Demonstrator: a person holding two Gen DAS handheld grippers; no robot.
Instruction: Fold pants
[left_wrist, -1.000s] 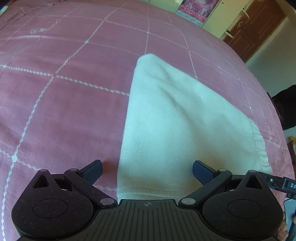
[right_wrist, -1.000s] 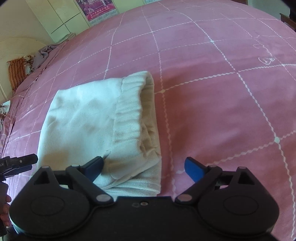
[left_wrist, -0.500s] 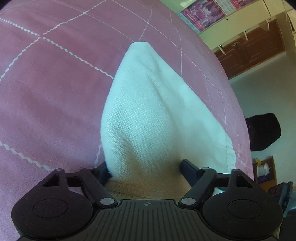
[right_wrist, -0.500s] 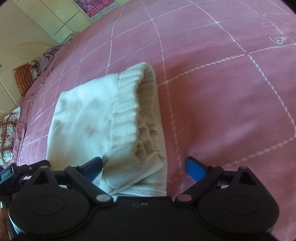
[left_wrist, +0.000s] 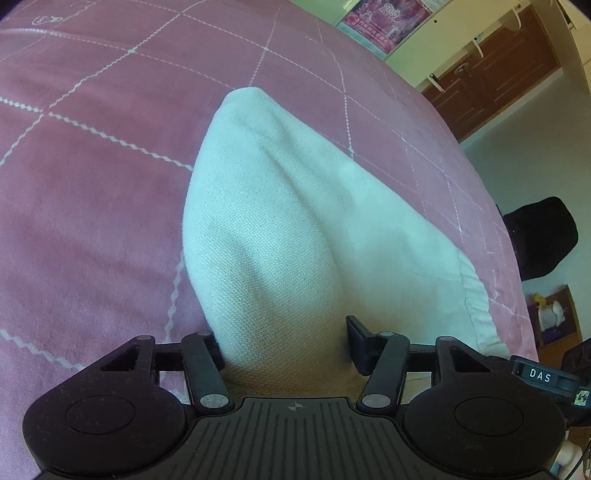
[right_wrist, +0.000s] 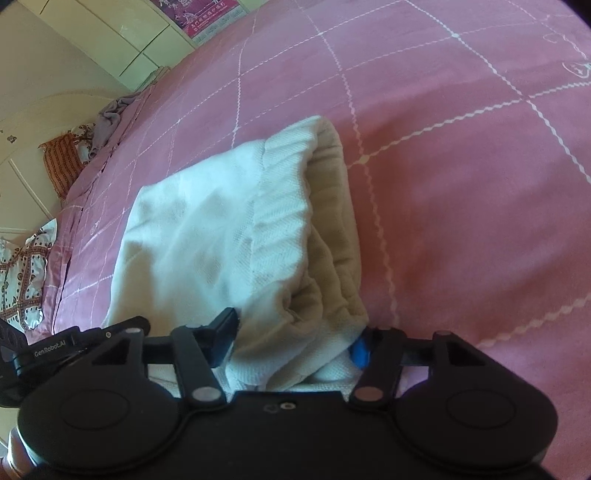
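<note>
The folded white pants (left_wrist: 295, 229) lie on the pink bed cover (left_wrist: 92, 206). My left gripper (left_wrist: 284, 343) is shut on the near fold edge, cloth bunched between its fingers and lifted into a ridge. In the right wrist view the pants (right_wrist: 207, 236) show their ribbed waistband (right_wrist: 284, 199) on the right. My right gripper (right_wrist: 295, 339) is shut on the near waistband end, the cloth filling the gap between its fingers. The tip of the right gripper shows at the left view's right edge (left_wrist: 543, 374).
The pink cover with white grid lines (right_wrist: 461, 166) spreads all round. Pillows and a grey cloth (right_wrist: 62, 162) lie at the bed's far left. A dark chair (left_wrist: 539, 236), brown wooden doors (left_wrist: 491, 70) and a wardrobe (right_wrist: 122, 40) stand beyond the bed.
Both grippers moved forward onto the pants and closed from open onto the near edge. The cloth now rises in a ridge at the left gripper.
</note>
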